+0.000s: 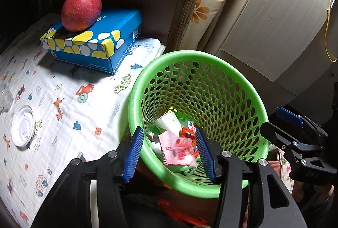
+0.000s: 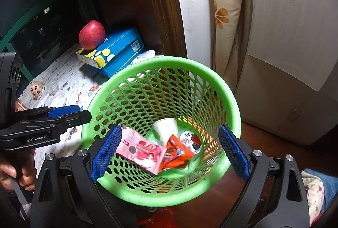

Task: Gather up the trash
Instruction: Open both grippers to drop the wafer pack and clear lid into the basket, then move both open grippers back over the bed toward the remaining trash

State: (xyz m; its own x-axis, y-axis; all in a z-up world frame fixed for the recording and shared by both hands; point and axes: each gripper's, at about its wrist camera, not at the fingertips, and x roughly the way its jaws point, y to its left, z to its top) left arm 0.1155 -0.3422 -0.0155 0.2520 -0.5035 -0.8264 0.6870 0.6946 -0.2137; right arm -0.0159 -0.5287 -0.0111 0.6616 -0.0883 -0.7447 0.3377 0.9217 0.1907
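The left tongs (image 1: 168,154) are hanging over the near rim of the green perforated plastic waste basket (image 1: 238,80), their blue ribbed pads parted and gripping nothing, placed there, it seems, so that litter falls straight inside. Below them the pink snack wrapper (image 1: 177,150) is looking blurred and is touching neither pad; from its blur I judge it to be dropping or settling onto the heap. Around it in the basket bottom are lying a white paper cup (image 2: 165,128) on its side, an orange crumpled wrapper (image 2: 175,156) and a small round yoghurt tub with a berry lid (image 2: 191,142). The right tongs (image 2: 170,152) are waiting wide apart and empty over the same basket, probably keeping clear of the drop. On the bench to the left, covered by a white cartoon-print cloth (image 1: 63,105), a white round plastic cup lid (image 1: 23,125) is lying, likely the next piece to gather. Farther off, a red apple (image 1: 81,9) is resting on a blue box with yellow and white spots (image 1: 95,42), apparently not trash.
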